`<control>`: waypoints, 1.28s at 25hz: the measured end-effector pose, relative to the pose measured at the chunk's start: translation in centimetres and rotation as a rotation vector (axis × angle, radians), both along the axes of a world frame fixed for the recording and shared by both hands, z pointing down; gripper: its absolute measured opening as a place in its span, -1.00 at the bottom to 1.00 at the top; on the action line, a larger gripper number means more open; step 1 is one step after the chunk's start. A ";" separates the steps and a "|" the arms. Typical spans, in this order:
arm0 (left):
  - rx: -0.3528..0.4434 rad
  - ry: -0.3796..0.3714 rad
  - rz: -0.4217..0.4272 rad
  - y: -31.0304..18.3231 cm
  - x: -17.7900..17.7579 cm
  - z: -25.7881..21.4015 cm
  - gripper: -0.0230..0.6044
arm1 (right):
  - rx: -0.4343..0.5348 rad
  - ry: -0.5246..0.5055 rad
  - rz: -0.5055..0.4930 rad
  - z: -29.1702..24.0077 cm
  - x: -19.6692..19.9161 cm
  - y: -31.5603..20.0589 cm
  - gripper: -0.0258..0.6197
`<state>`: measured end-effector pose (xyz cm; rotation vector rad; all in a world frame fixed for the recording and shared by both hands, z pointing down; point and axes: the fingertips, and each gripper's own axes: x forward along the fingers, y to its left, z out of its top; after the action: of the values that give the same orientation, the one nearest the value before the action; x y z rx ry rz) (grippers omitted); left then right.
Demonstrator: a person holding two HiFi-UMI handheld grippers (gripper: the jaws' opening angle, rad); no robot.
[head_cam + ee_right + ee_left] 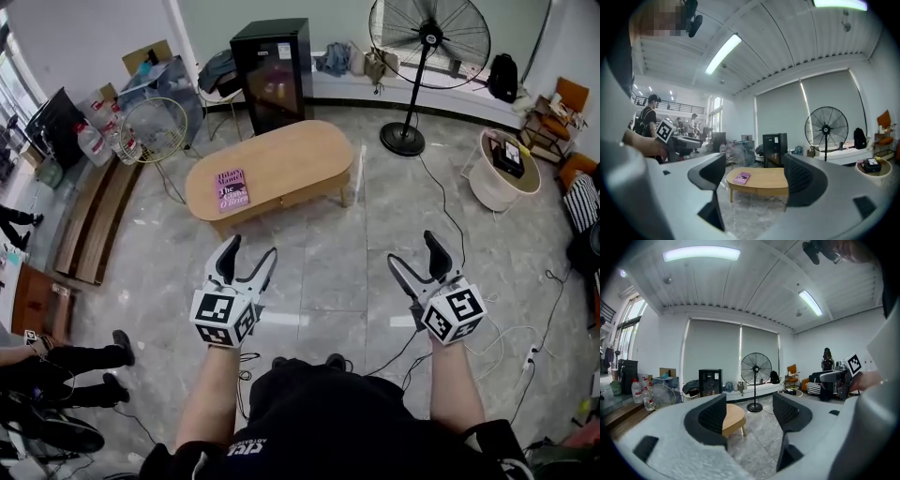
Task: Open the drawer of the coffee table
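Left claw (249,253) and right claw (413,251) both gape wide, empty, well apart from the oval surface (300,157) bearing a pink book (232,189)

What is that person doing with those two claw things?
A person stands on the tiled floor with a gripper in each hand. The left gripper and the right gripper are both open and empty, and both point toward the wooden coffee table. A pink book lies on the table. Neither gripper touches the table yet.

A purple book (232,189) on the oval desk (300,155) reads "Hilary Mantel" and "O'Brien" on its cover. Print on the person's black shirt (319,412) is unreadable.
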<state>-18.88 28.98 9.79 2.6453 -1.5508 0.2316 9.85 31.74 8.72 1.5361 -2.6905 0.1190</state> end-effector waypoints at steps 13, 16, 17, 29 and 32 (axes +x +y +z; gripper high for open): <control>0.012 0.034 -0.008 -2.6 1.5 0.6 -0.02 | -0.061 -0.003 0.017 2.2 3.7 -1.3 0.35; 0.019 0.049 -0.005 -4.8 2.0 1.1 -0.03 | -0.071 0.012 0.015 2.7 3.8 -3.1 0.35; 0.015 0.055 -0.004 -5.7 2.1 1.5 -0.03 | -0.074 0.018 0.014 2.8 3.9 -3.9 0.35; -0.072 0.099 -0.008 -20.9 3.3 5.7 -0.09 | -0.098 0.076 0.003 3.6 4.9 -20.9 0.35; -0.107 0.091 -0.004 -25.1 3.5 6.0 -0.09 | -0.116 0.079 -0.027 4.2 4.6 -26.1 0.37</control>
<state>-15.42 3.93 15.79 2.5343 -1.4730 0.1847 14.43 5.68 12.96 1.4400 -2.5937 0.2053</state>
